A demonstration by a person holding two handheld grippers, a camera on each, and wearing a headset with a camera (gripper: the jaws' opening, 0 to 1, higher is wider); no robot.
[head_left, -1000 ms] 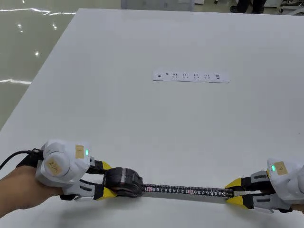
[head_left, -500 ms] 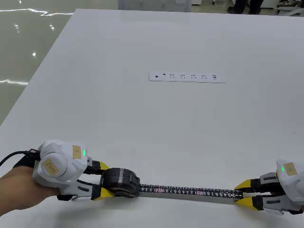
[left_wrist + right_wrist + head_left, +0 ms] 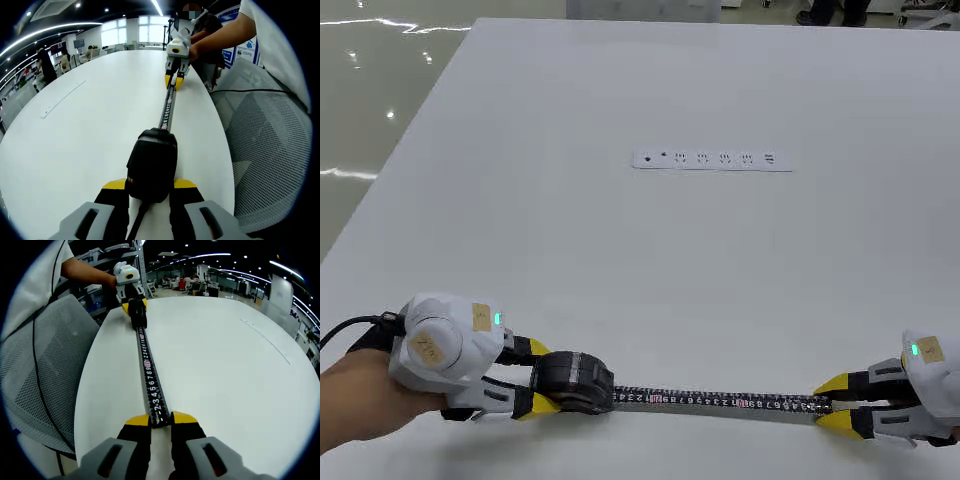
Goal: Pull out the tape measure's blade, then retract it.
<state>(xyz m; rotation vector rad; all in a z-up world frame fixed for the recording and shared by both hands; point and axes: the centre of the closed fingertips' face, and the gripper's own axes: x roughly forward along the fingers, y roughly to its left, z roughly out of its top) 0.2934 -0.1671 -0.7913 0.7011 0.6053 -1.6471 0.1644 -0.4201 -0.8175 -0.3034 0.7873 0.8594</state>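
- White table [image 3: 620, 250] holds everything, close to the person's edge.
- The black tape measure [image 3: 575, 383] lies on the table at the left. Its body sits between the two yellow tips of the left gripper [image 3: 544, 378].
- The left gripper's jaws are squeezed in on the sides of the tape measure's body and hold it.
- The blade [image 3: 720, 403] is pulled out a long way. It runs flat along the table from the body over to the right, and it has numbers on it.
- The right gripper [image 3: 831, 404] is at the far end of the blade. Its jaws are almost together and pinch the blade's tip between the yellow tips.
- A flat white power strip [image 3: 712, 159] lies in the middle of the table, well apart from the tape measure.
- A grey mesh chair [image 3: 260, 125] stands just beside the table's edge.
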